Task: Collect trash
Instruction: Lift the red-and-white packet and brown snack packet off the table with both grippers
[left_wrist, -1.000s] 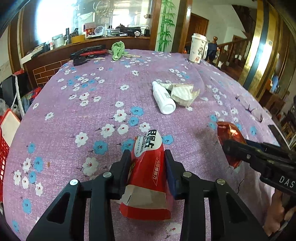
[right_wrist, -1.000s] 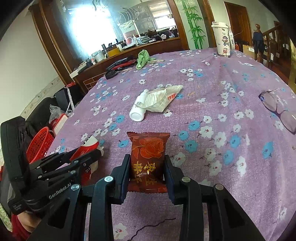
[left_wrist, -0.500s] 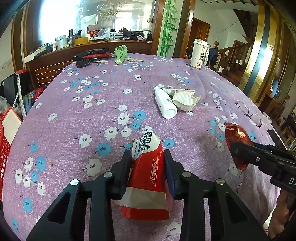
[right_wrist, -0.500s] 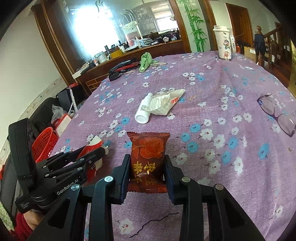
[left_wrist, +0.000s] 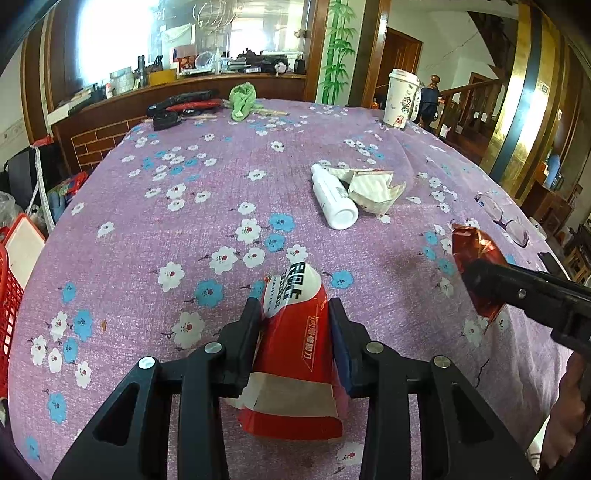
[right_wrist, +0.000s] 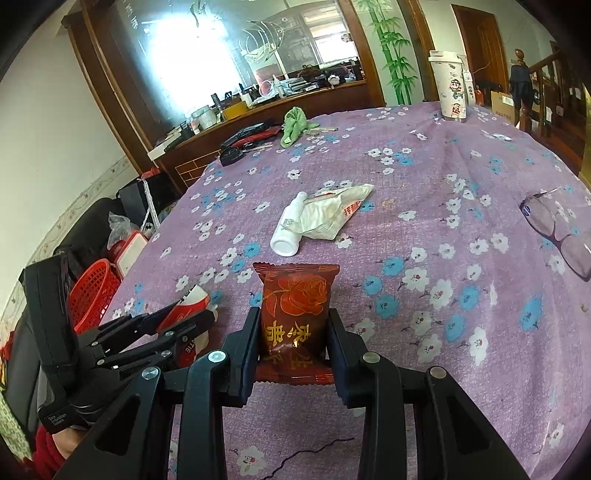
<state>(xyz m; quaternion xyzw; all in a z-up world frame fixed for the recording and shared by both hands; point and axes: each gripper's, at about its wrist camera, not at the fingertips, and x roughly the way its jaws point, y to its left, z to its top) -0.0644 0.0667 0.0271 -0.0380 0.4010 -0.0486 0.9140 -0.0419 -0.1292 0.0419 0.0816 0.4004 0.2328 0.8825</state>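
— Purple cloth with white and blue flowers covers the whole bench (left_wrist: 192, 236), and behind it a wooden counter runs under a bright window. What have you got in hand?

— My left hand-held gripper (left_wrist: 293, 314) is pinching a red and white packet (left_wrist: 295, 354). The packet stands lengthwise between the two fingers, its white printed end poking out past the tips and its torn red end hanging back toward me, clear of the cloth. The jaws are easing apart a little right now, though both pads are on the packet's sides.

— And the other one?

— My right hand-held gripper (right_wrist: 291, 325) is clamped on a dark red snack wrapper (right_wrist: 295, 306) with a gold rose on it. The wrapper stands upright between the fingers, its crimped top well above the tips and its bottom seam just below them. From the left camera I see that same wrapper at the right edge, held above the bench.

— Anything left lying out there?

— Ahead of both grippers, near the middle of the bench, a white bottle (left_wrist: 334, 201) lies on its side, touching a crumpled white wrapper (left_wrist: 373, 188) on its right. Well apart from my fingers, both of them.

— And round the edges?

— A lidded paper cup (right_wrist: 450, 88) stands at the far side, a green cloth (left_wrist: 242, 98) sits by some dark tools, and a pair of glasses (right_wrist: 554, 229) rests off to the right. A red basket (right_wrist: 92, 291) sits below the bench's left edge.
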